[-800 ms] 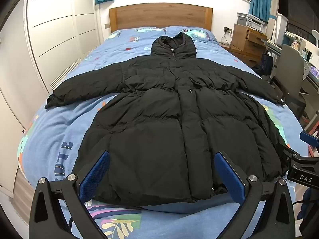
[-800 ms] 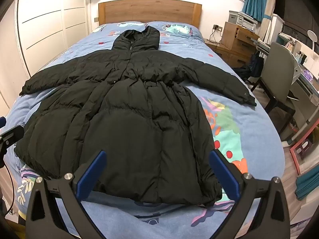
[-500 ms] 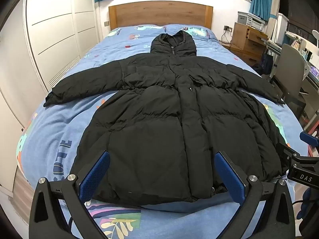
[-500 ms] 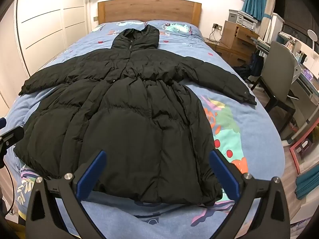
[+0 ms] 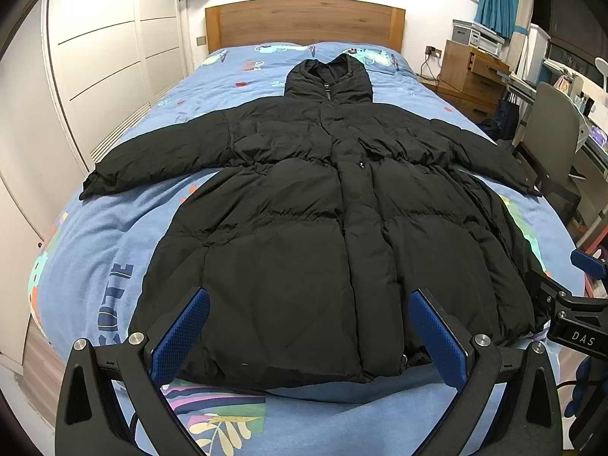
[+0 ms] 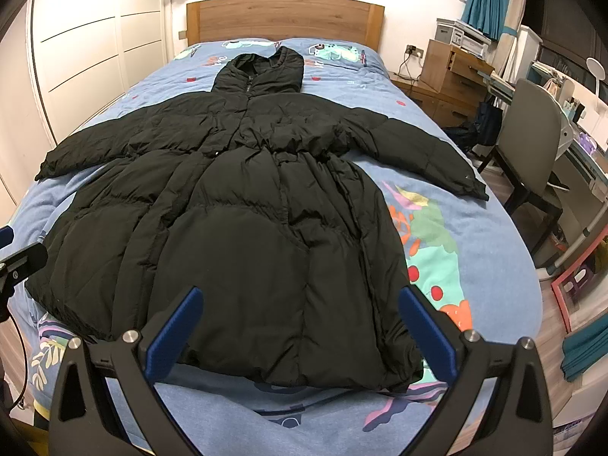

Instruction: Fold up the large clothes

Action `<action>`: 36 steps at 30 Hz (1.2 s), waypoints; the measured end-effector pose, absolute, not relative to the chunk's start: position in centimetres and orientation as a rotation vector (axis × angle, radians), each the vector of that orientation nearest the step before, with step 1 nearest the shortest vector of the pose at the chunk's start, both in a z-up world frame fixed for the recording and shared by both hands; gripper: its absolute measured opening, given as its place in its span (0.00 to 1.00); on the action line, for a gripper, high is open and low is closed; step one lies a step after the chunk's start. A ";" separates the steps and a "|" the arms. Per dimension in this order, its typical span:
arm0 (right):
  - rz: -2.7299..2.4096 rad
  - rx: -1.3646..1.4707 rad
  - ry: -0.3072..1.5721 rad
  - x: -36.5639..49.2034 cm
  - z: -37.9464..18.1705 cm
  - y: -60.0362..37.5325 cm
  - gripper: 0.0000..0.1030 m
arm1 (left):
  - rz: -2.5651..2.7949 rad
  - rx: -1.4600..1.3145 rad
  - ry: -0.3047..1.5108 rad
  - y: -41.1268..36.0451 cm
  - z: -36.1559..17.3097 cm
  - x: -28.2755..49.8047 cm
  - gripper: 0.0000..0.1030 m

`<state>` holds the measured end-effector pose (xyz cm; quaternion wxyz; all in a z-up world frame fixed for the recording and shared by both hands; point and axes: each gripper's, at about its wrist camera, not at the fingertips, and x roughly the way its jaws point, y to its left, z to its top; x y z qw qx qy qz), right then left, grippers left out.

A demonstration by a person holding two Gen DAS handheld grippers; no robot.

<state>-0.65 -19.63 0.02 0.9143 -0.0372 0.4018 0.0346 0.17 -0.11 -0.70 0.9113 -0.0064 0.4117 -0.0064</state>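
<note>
The left gripper (image 5: pixel 309 332) holds its 2 blue-padded fingers (image 5: pixel 181 336) spread wide with nothing between them, hovering above the near hem of the long black quilted hooded puffer coat (image 5: pixel 304 205). The right gripper (image 6: pixel 300 323) is just as wide and just as empty over the same hem, further right. Compared with a moment ago, almost nothing has changed: the view has only crept slightly, and the coat lies exactly as it did. By my reading, no fold has begun and both grippers are lining up for a first grasp.

The coat lies face up and closed down the front on the blue patterned bedspread (image 5: pixel 95 228), hood towards the far wooden headboard (image 5: pixel 304 19), both sleeves stretched out to left and right, its gathered waist puckered, the padded skirt flaring towards the near edge of the bed
</note>
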 end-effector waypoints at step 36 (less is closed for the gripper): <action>0.026 -0.113 0.811 -1.5 1.8 -19.8 1.00 | -0.025 -0.066 0.891 0.0 -1.4 0.3 0.99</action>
